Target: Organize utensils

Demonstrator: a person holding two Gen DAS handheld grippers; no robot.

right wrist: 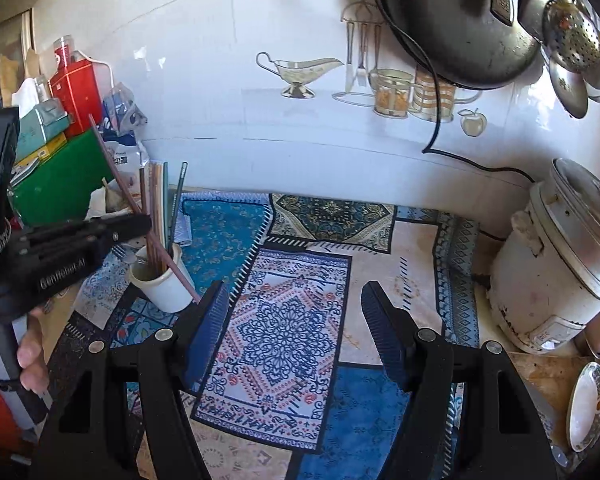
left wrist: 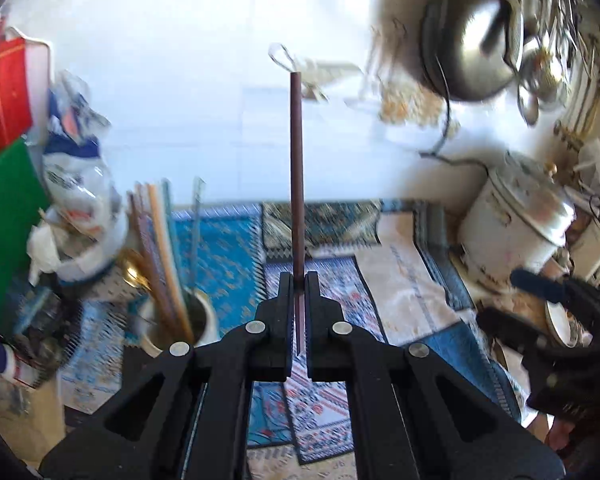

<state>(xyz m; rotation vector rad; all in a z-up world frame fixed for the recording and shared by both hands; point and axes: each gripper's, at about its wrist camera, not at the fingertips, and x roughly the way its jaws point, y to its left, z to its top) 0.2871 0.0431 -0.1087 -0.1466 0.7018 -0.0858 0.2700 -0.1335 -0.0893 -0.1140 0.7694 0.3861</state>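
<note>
I've got one brown chopstick (left wrist: 298, 168) clamped in my left gripper (left wrist: 299, 280), jaws pinched together on its lower part, short tail poking back between the pads. Its long axis runs straight out along the fingers in the left wrist view. From the right wrist view the same chopstick (right wrist: 116, 168) sits tilted, top leaning toward the back-left clutter, lower tip (right wrist: 194, 296) down past the front of the white cup (right wrist: 162, 280), near my right gripper's left finger. Looks outside the cup, not inside, though I can't be sure.

The white cup (left wrist: 202, 320) stands toward the left edge of the worktop on the patterned mat (right wrist: 280, 320), already holding several chopsticks (right wrist: 156, 200) and a grey straw-like stick (right wrist: 178, 200). It's below and left of my left gripper, close, so left arm is clearly the nearer one.

My right gripper (right wrist: 292, 328) hangs over mid-mat, fingers spread wide, holding nothing, well apart from the cup.

I'd guess next is tipping the stick more upright and bringing its lower end over the cup mouth.

Rice cooker (right wrist: 556, 276) sits at the right edge, out of the way.
</note>
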